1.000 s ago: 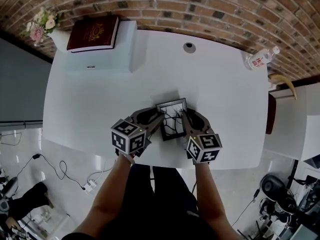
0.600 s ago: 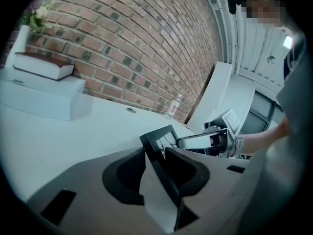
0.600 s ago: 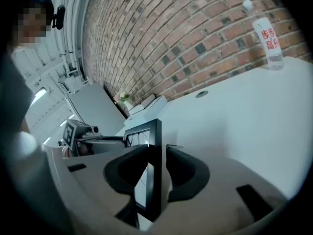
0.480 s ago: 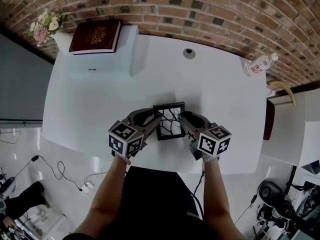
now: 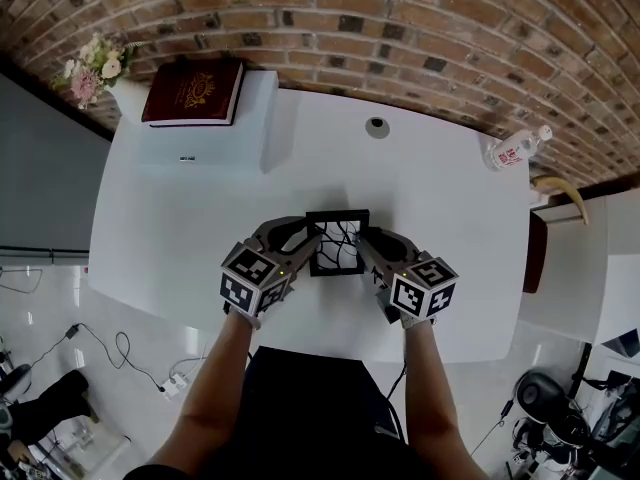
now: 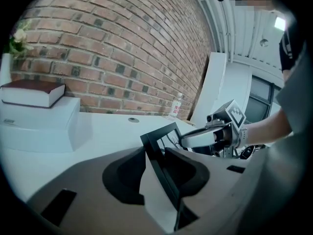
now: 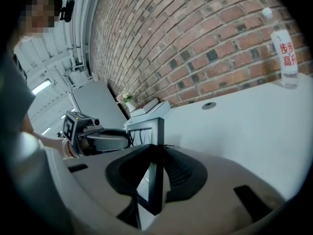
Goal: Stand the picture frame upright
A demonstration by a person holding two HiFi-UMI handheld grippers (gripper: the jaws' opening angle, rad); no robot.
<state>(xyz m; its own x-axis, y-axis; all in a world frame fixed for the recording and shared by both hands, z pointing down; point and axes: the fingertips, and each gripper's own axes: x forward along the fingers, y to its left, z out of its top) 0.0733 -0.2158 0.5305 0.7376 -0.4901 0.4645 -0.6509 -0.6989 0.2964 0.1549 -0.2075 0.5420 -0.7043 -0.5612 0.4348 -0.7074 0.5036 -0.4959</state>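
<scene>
Picture frame (image 5: 337,244) clamped both sides, mid-frame on the white worktop (image 5: 200,218).
Head view: left hand-held gripper (image 5: 300,240) grips its left edge, right hand-held gripper (image 5: 372,248) its right, jaws just closing; book (image 5: 192,92) upper left, bottle (image 5: 518,148) upper right. Gripper views: frame edge between pads.

Left gripper (image 5: 303,240) and right gripper (image 5: 368,244): grey curved jaws with black inner recesses, each bearing a cube of black-and-white square markers. The right jaws have just been closing, with the picture frame (image 5: 337,244) between them. Wearer: bare forearms, dark clothing (image 5: 310,408).
</scene>
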